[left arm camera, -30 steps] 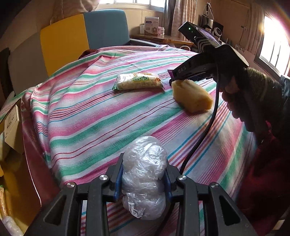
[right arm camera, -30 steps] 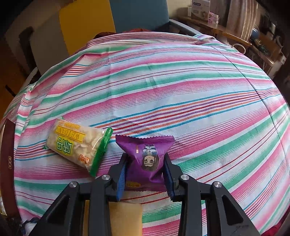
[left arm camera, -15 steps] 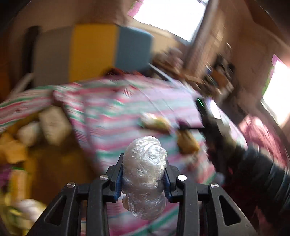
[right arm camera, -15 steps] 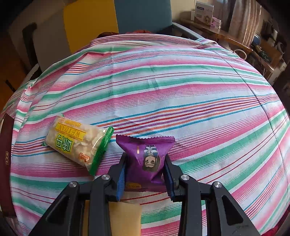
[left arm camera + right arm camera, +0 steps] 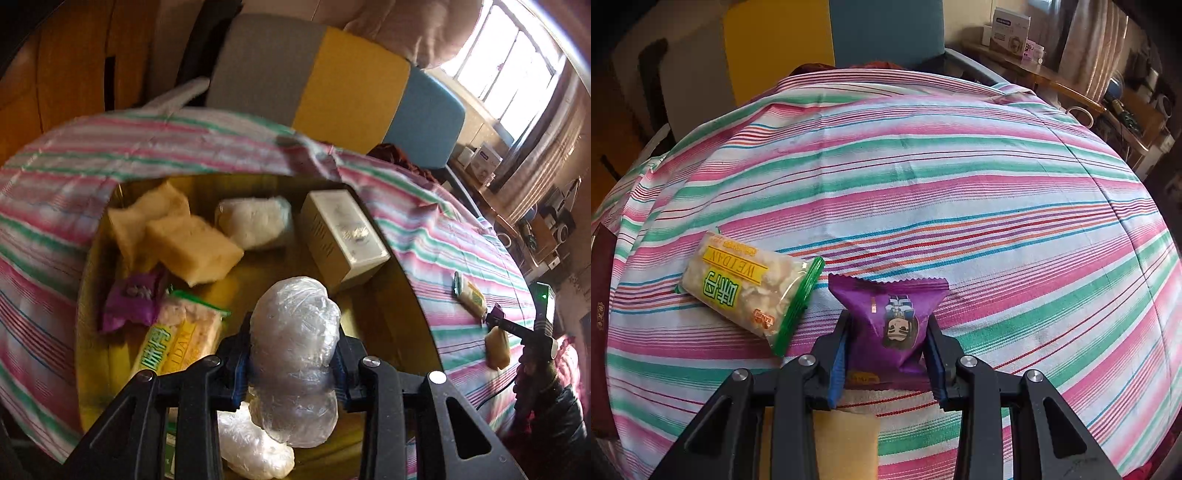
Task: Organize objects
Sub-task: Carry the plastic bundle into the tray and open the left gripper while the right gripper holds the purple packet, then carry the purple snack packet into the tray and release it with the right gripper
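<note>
My left gripper (image 5: 293,363) clamps a plastic-wrapped bundle (image 5: 293,354) above the yellow bin (image 5: 417,317); next, release. Right gripper (image 5: 886,354) pinches a purple packet (image 5: 892,321) on the striped cloth (image 5: 923,184).

Warm daylight from a blown-out window (image 5: 517,66), motion-blurred left view, fisheye-bent, dark corners

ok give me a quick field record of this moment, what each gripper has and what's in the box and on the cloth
left gripper: shut on clear plastic-wrapped bundle, held over the box
right gripper: shut on purple snack packet, low over the striped cloth
box: yellow-lined; holds sponge-cake blocks, white wrapped lump, cream carton, purple packet, green-and-yellow packet, another clear-wrapped bundle
on cloth: green-sealed snack bag beside the right jaws, yellow block under them
</note>
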The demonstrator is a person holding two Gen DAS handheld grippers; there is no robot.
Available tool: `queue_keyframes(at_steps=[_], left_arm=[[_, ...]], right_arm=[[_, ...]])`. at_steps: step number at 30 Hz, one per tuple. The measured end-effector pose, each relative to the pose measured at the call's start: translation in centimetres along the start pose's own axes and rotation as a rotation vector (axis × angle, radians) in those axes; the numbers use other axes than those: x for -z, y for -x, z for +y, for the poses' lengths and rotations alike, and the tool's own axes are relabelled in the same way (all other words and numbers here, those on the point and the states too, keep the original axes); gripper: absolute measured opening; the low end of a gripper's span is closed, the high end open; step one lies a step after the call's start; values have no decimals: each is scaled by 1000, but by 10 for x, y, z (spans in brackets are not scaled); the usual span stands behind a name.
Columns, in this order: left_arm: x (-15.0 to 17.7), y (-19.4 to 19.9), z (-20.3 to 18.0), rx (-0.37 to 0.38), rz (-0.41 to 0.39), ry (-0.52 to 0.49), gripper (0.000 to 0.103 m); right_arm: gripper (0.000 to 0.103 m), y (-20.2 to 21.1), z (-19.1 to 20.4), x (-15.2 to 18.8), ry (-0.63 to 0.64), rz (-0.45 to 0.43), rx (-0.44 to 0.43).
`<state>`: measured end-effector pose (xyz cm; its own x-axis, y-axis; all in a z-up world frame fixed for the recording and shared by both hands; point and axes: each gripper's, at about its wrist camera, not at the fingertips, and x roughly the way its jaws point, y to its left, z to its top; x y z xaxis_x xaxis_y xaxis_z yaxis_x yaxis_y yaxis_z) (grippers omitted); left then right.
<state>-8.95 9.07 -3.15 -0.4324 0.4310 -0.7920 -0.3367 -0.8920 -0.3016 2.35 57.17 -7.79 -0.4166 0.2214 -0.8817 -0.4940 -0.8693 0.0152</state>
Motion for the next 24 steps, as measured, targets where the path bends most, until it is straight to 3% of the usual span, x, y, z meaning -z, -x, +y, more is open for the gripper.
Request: queue_keyframes(at_steps=[5,9,18,24], left_arm=[[1,-23,12,-34,49,15,35],[9,-43,19,-86,134,20,37],[21,-33,15,-156,95,-18,57],[20,-11,12,-194,24,-61,57]], right_arm=[[38,1,-1,1,5,-1,3],[38,1,1,1,7,-1,5],[38,1,2,0,11,-4,12],[38,1,7,1,23,-13,33]])
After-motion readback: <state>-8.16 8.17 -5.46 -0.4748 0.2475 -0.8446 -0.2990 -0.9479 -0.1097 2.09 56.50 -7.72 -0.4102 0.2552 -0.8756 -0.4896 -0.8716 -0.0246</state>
